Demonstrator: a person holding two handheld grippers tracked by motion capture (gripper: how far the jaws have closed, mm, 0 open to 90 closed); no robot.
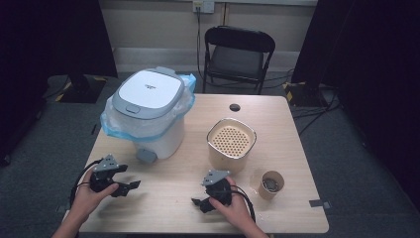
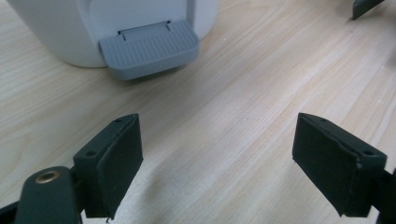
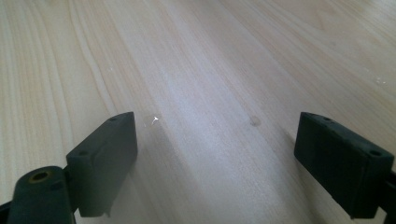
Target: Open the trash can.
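My left gripper (image 1: pixel 130 187) rests low over the front left of the wooden table (image 1: pixel 168 213), held in a hand. In the left gripper view its jaws (image 2: pixel 217 158) stand wide apart over bare wood, so it is open and holds nothing. They point at the grey foot pedal (image 2: pixel 149 49) of a white bin (image 1: pixel 148 114). My right gripper (image 1: pixel 200 203), in the other hand near the front middle, is open too. In the right gripper view bare tabletop lies between the jaws (image 3: pixel 217 158).
The bin has a grey-rimmed lid and a blue bag liner. A beige pot with a perforated insert (image 1: pixel 231 144) stands mid-table, and a paper cup (image 1: pixel 271 184) to its front right. A black folding chair (image 1: pixel 237 54) stands beyond the table.
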